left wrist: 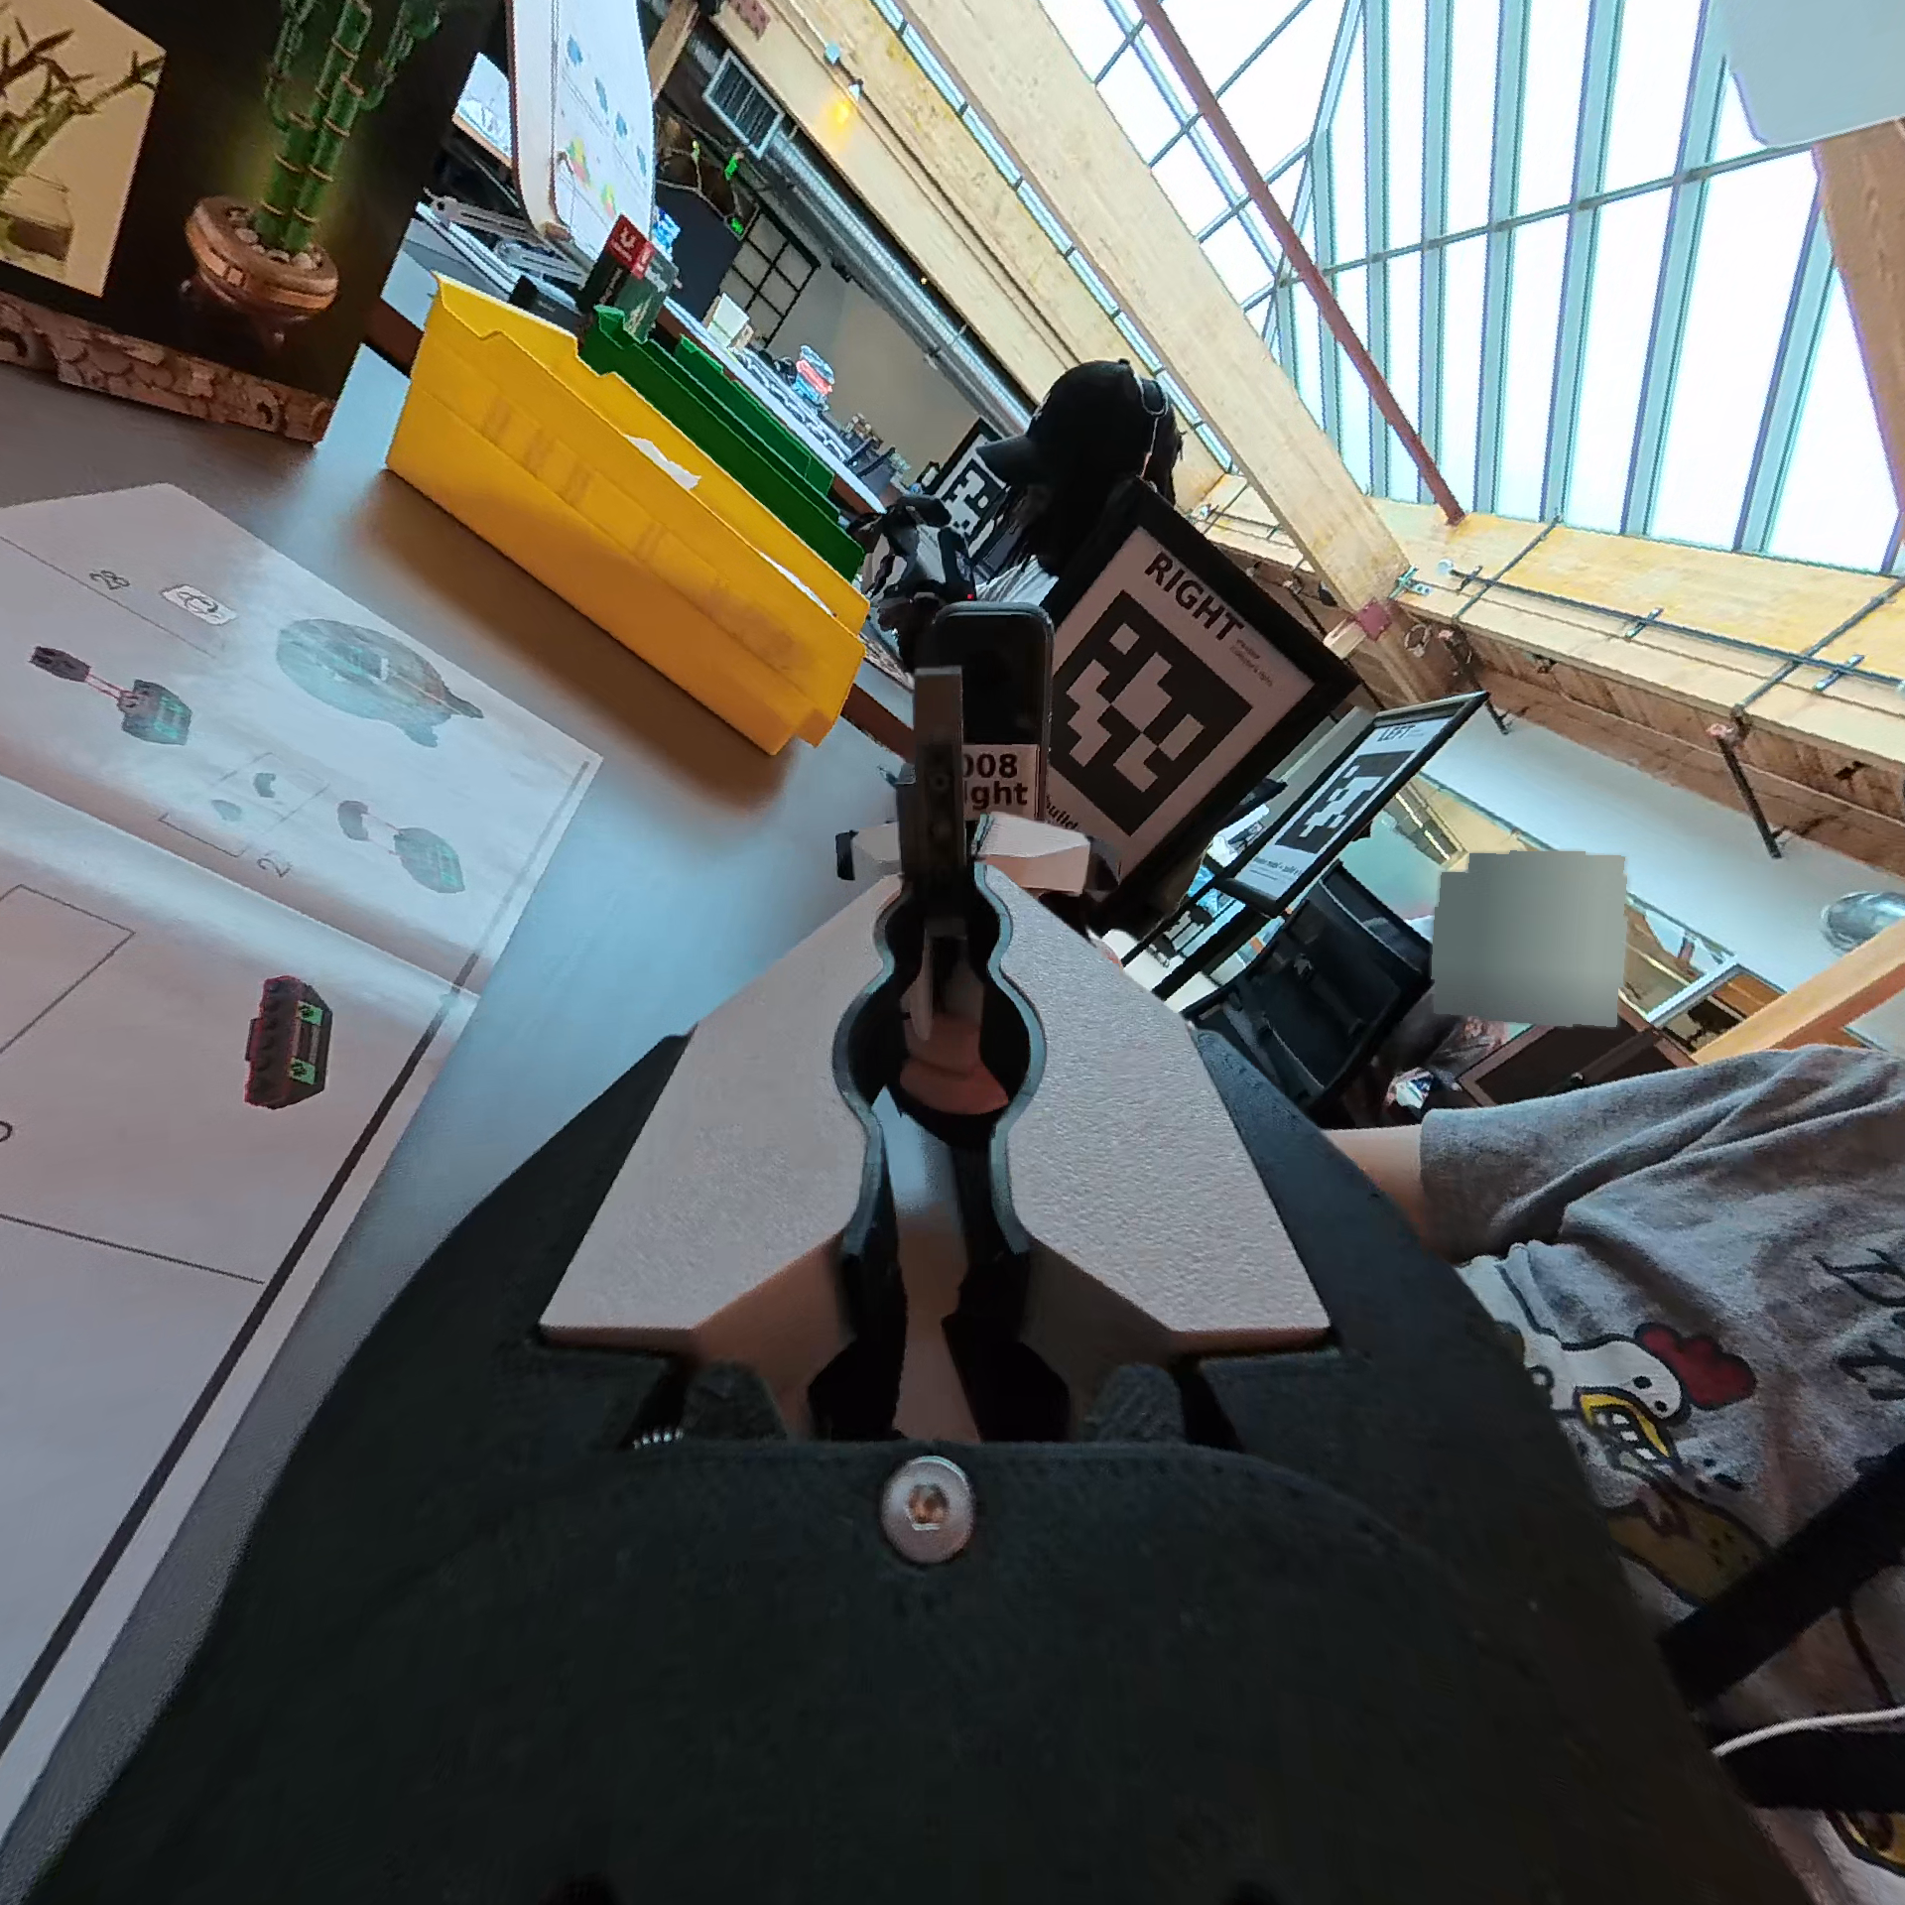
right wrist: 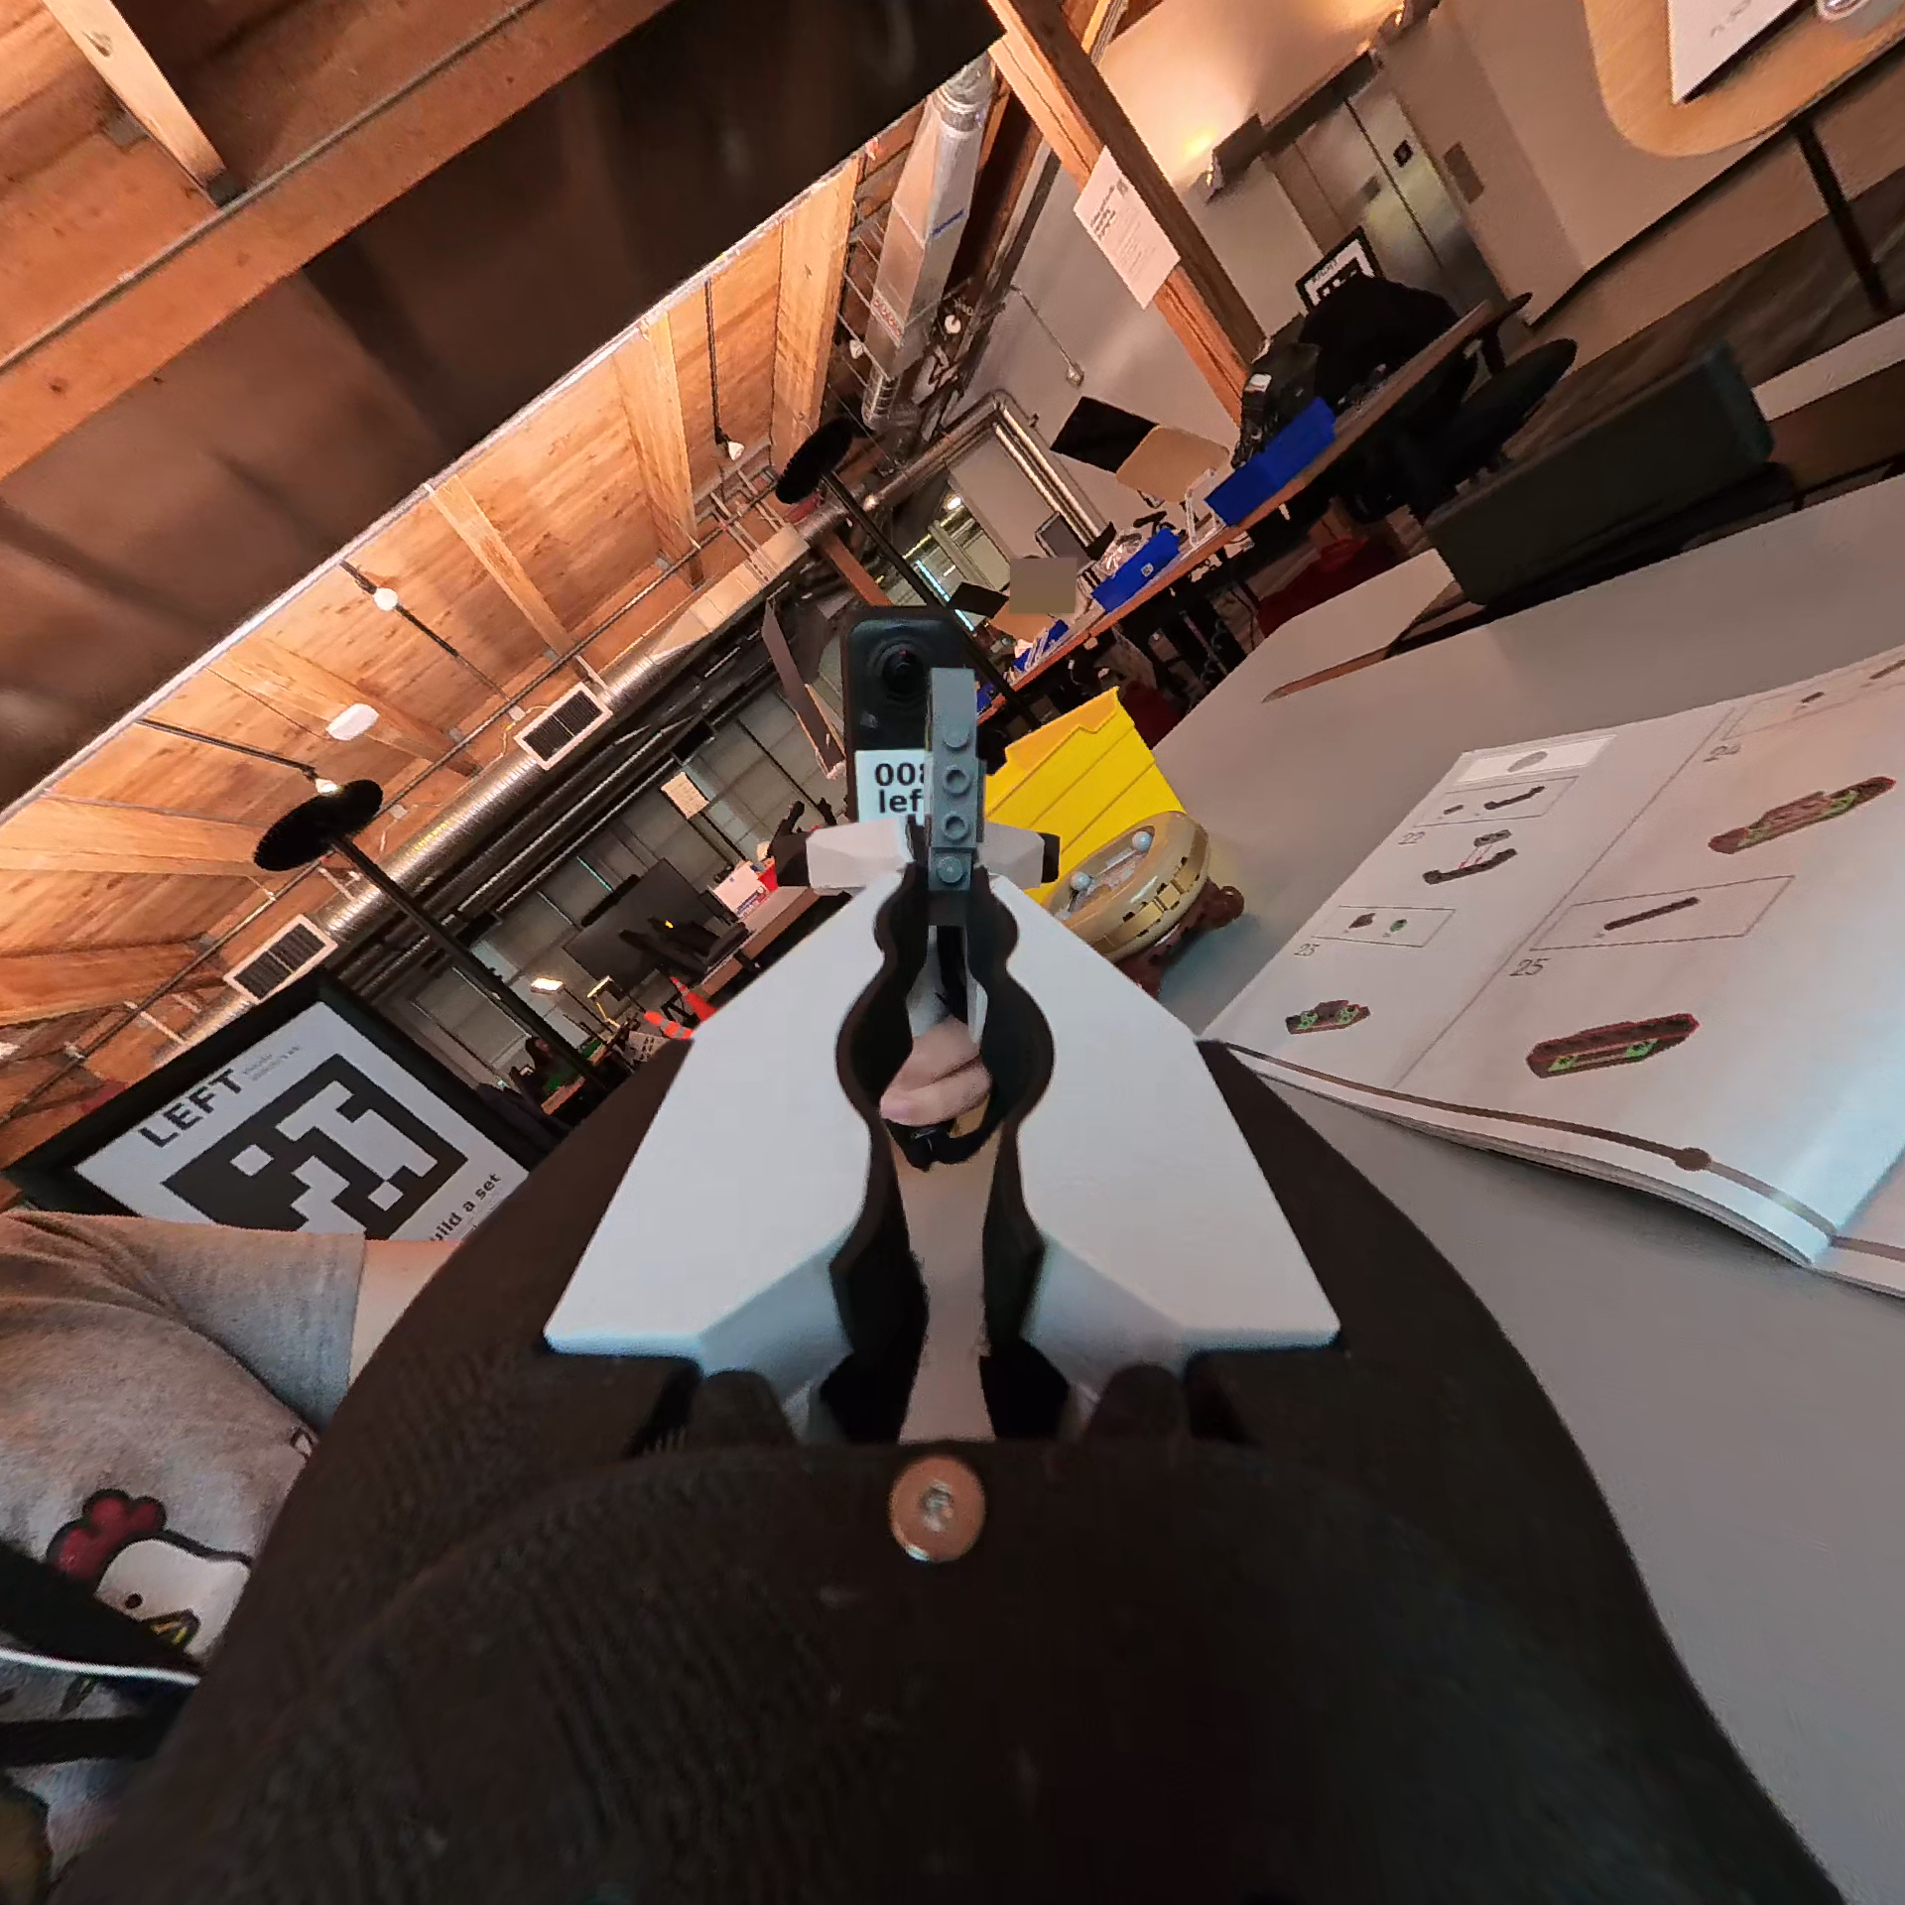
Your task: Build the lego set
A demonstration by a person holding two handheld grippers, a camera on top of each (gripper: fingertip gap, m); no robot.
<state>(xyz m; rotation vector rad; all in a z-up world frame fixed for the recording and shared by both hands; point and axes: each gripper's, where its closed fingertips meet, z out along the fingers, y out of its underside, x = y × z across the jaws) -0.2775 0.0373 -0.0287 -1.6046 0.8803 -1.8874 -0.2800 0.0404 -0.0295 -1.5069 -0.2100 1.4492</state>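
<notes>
A long grey lego plate (right wrist: 953, 799) stands upright between my two grippers, which face each other tip to tip above the table. My right gripper (right wrist: 943, 895) is shut on its lower end, studs facing this camera. In the left wrist view the plate (left wrist: 936, 783) shows as a narrow grey strip, and my left gripper (left wrist: 936, 889) is shut on its lower end too. The other gripper's white fingertips (left wrist: 1036, 847) flank the plate in each view. A round tan pot-like build (right wrist: 1139, 892) sits on the table behind the plate.
An open instruction booklet (left wrist: 206, 928) (right wrist: 1608, 979) lies on the grey table. A yellow bin (left wrist: 619, 546) (right wrist: 1082, 773) and a green bin (left wrist: 722, 412) stand behind it. The set's box (left wrist: 206, 206) stands at the far left. A person's grey shirt (left wrist: 1701, 1289) is close by. The tips of both grippers are at nearly the same place. The round tan pot-like build (right wrist: 1139, 892) is about equally far from each gripper, around 20 cm.
</notes>
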